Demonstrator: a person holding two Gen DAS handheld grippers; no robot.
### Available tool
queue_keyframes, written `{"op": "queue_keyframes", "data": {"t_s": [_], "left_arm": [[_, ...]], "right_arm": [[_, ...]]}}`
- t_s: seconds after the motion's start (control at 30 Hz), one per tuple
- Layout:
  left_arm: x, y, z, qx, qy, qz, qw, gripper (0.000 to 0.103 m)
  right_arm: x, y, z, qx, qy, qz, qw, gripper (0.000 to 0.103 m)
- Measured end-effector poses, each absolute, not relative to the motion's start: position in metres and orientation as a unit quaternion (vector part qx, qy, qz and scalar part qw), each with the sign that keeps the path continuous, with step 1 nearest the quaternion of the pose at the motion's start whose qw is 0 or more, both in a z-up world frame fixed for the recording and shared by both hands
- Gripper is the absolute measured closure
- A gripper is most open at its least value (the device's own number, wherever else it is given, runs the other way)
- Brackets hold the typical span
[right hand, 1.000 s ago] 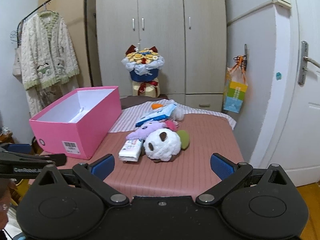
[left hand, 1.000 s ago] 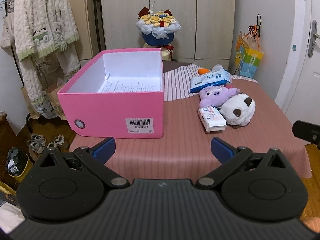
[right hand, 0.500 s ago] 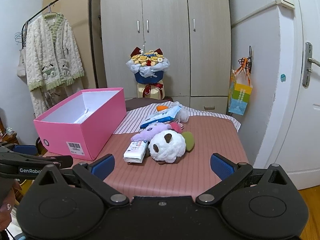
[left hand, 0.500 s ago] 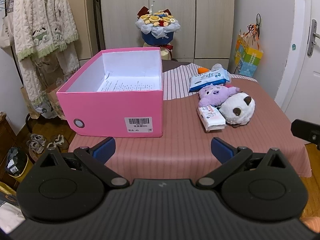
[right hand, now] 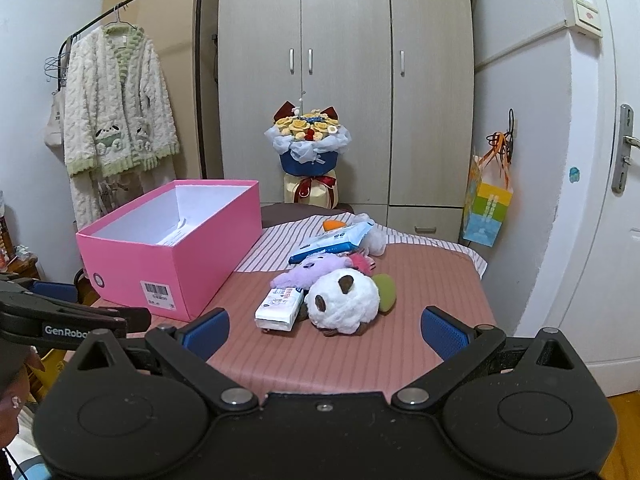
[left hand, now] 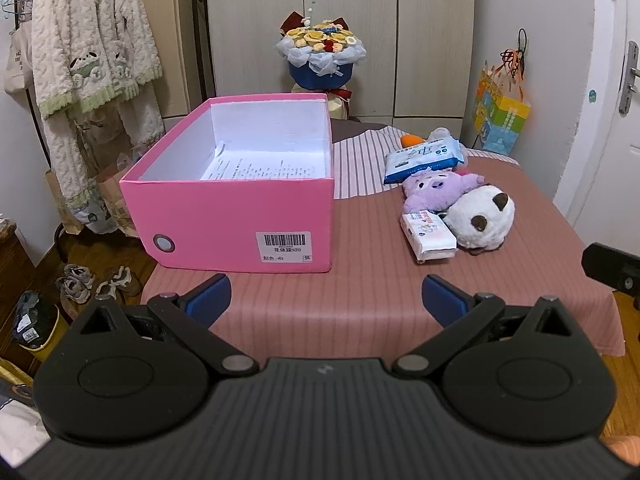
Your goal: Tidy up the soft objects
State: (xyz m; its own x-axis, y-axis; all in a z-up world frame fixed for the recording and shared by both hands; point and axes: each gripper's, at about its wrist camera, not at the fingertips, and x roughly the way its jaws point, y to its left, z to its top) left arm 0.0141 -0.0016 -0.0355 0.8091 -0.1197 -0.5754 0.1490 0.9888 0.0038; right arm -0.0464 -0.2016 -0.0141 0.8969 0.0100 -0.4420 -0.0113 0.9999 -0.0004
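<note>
No soft object is found stowed: the pink box (left hand: 240,204) on the tabletop (left hand: 360,304) is seen to hold only a printed sheet. The white plush (right hand: 343,302), purple plush (right hand: 310,270), small tissue pack (right hand: 280,307) and blue wipes pack (right hand: 336,240) are left clustered beside it, untouched. The left claw (left hand: 326,294) and right claw (right hand: 325,330) are held spread wide and empty, short of the items; the task is judged not yet begun.
</note>
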Motion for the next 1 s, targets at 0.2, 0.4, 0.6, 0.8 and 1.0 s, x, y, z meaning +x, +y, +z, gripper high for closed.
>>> {"op": "queue_keyframes", "data": {"t_s": [0.2,0.4,0.6,0.8,1.0], "left_arm": [[0.015,-0.004,-0.032,0.030,0.296,-0.074,0.952,0.000],[0.025,-0.010,-0.012,0.008,0.269,-0.084,0.959,0.000],[0.051,-0.026,-0.012,0.009,0.253,-0.119,0.960,0.000],[0.085,-0.056,-0.035,0.015,0.261,-0.182,0.948,0.003],[0.110,-0.094,-0.057,0.022,0.268,-0.258,0.928,0.008]], "right_arm": [[-0.042,-0.206,-0.017,-0.006,0.226,-0.003,0.974,0.000],[-0.035,-0.217,-0.019,-0.015,0.186,0.025,0.982,0.000],[-0.010,-0.233,-0.028,-0.017,0.181,0.067,0.981,0.000],[0.026,-0.245,-0.056,-0.002,0.210,0.080,0.974,0.004],[0.063,-0.258,-0.089,0.029,0.248,0.100,0.963,0.014]]}}
